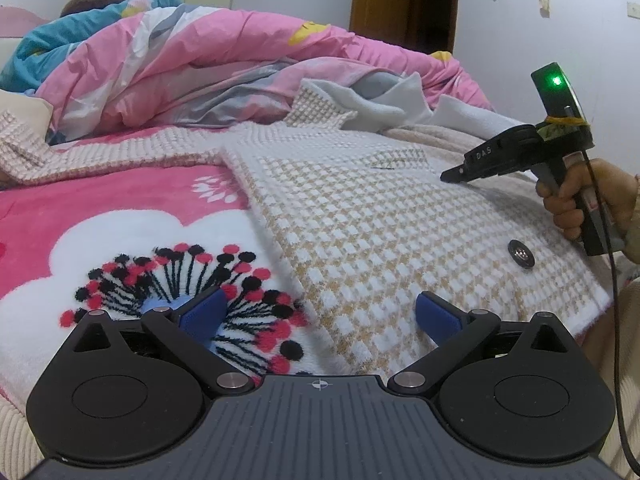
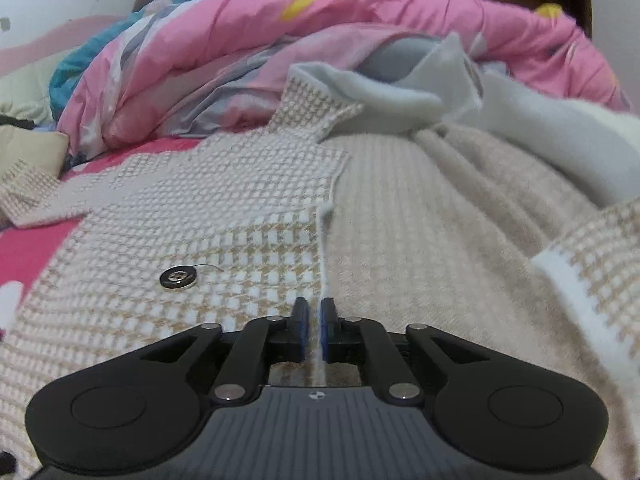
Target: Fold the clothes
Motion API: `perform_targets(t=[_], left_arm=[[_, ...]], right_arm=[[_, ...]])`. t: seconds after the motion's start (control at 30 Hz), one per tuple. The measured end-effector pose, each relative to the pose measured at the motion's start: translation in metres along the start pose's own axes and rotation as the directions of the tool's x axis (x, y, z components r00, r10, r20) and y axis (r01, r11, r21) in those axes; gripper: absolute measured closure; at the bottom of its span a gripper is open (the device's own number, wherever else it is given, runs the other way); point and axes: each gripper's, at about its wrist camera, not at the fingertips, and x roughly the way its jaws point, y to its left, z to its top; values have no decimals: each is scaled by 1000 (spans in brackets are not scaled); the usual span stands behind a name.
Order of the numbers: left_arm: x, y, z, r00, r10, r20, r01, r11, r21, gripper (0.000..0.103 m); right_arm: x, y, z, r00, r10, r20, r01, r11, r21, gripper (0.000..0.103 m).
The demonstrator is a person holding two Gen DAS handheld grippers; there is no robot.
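Note:
A beige-and-white checked jacket lies spread on the bed, with a dark metal button near its front edge. My left gripper is open, hovering low over the jacket's left hem edge, nothing between its blue pads. In the left wrist view the right gripper is held by a hand over the jacket's right side. In the right wrist view my right gripper is shut on the jacket's white front edge, beside the button. The beige lining lies open to the right.
A pink floral blanket covers the bed on the left. A bunched pink quilt and a blue quilt are piled behind the jacket. A wooden door stands at the back. A cable hangs from the right gripper.

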Motion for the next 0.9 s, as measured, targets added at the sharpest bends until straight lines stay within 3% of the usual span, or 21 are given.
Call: perform_targets(t=[0.03,0.3,0.4,0.47,0.57,0.7,0.8,0.9], left_arm=[[0,0,0,1000,-1,0,1,1000,0,2],[-2,3,7,1000,-8,-3,8,1000,-23,2],[-6,7,15,1000,-12,13,12,999,-43,2],[-5,6,22,999,-17,30,18,999,-36,2],[-1,0,36,997,-38,61,38,999,-4,2],[12,-7,53,992,-69,102,66,997,25,2],[31,-11,57,991,-85,103,84,996,14,2],[50,-9,50,994,-96,56,97,995,-15,3]], right_arm=[[-4,0,0,1000,-7,6,7,1000,-6,86],[-92,-20,-12,987,146,64,-147,989,19,86],[-111,-17,-32,969,247,25,-246,968,-47,85],[-106,-13,-44,974,225,-31,-227,969,-95,85],[-83,-22,-48,989,83,-121,-95,991,-96,79],[-83,-23,-16,991,130,-25,-130,992,3,79],[-61,-10,9,982,187,-6,-187,982,0,79],[-30,-14,23,989,143,-34,-142,990,23,80]])
